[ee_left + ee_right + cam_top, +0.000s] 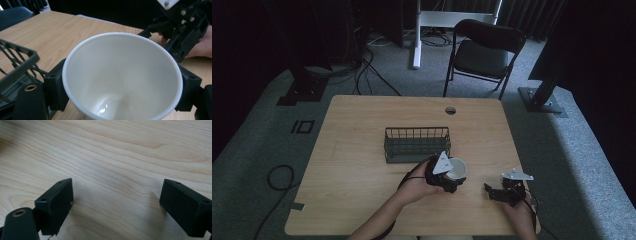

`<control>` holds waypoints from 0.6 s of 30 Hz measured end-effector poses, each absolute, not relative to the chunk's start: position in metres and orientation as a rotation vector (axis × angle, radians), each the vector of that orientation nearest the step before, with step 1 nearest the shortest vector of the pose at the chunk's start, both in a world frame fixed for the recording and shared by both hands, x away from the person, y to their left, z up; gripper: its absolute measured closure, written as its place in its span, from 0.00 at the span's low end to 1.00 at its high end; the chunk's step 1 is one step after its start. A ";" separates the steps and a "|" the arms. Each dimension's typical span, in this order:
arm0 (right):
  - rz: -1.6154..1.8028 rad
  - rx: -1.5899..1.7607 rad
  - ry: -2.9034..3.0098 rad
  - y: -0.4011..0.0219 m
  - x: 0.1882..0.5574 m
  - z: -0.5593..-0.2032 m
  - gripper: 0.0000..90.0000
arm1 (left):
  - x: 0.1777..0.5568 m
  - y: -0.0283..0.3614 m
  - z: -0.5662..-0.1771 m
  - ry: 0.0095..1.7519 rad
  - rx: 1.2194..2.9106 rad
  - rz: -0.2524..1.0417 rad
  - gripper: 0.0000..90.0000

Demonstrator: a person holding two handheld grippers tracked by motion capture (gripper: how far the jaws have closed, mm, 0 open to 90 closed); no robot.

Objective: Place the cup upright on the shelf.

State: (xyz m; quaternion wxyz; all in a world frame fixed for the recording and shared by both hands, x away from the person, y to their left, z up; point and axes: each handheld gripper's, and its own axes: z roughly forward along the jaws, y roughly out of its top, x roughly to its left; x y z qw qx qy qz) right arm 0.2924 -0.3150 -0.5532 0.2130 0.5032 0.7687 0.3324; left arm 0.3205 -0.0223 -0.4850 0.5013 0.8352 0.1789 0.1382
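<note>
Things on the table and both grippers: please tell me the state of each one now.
white cup: empty, gripped between the jaws, tilted.
left gripper: shut on the cup, beside the basket.
right gripper: open, holding nothing, above bare wood.
wire basket: upright on the table, looks empty.
folding chair: unfolded, unoccupied.

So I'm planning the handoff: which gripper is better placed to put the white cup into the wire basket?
Left. The left gripper already clasps the white cup right beside the wire basket; the right gripper is open, farther off.
</note>
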 end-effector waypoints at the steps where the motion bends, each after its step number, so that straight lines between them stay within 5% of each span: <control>1: 0.924 1.398 2.133 -0.315 0.292 -0.553 0.13 | 0.320 -0.022 -0.483 0.436 2.017 0.334 0.23; 18: 0.922 1.398 2.135 -0.315 0.292 -0.553 0.13 | 0.326 -0.006 -0.445 0.433 1.977 0.381 0.23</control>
